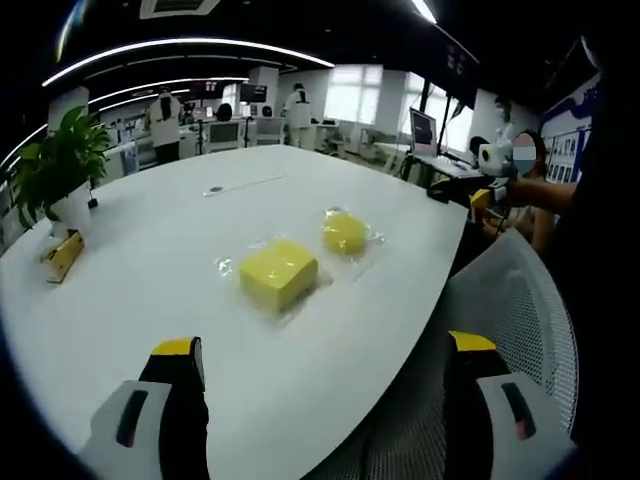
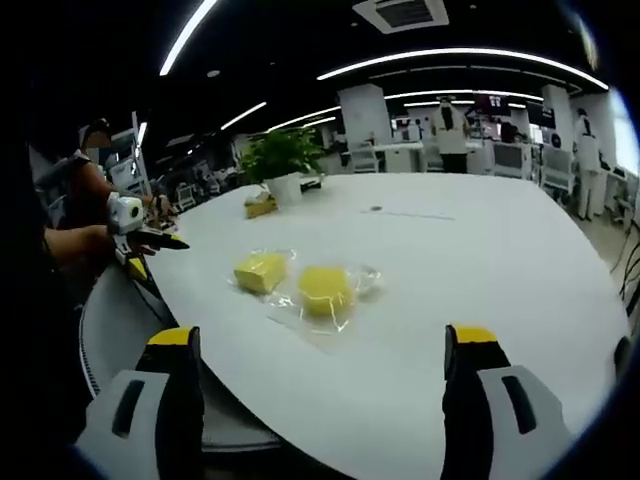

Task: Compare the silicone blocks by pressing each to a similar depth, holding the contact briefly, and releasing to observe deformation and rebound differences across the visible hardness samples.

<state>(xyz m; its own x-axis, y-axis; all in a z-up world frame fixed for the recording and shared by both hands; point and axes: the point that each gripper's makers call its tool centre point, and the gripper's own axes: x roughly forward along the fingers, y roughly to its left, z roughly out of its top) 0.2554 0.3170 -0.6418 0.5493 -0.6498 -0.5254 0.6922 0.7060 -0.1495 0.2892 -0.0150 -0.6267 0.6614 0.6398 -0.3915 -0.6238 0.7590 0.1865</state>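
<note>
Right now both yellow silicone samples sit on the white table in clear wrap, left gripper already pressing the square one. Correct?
Not pressing. In the left gripper view the left gripper is open, short of the square block; both samples, including the round one, do sit wrapped on the white table.

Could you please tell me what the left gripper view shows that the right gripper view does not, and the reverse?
Left gripper view alone: the mesh chair back at the table's edge, and bright windows beyond.

Right gripper view alone: the ceiling vent seen whole, and a white pillar behind the table.

Both: the white table, the yellow square block and round block, each on clear wrap, and the potted plant with a small yellow box beside it. Each view's own jaws stand open, clear of the blocks.
</note>
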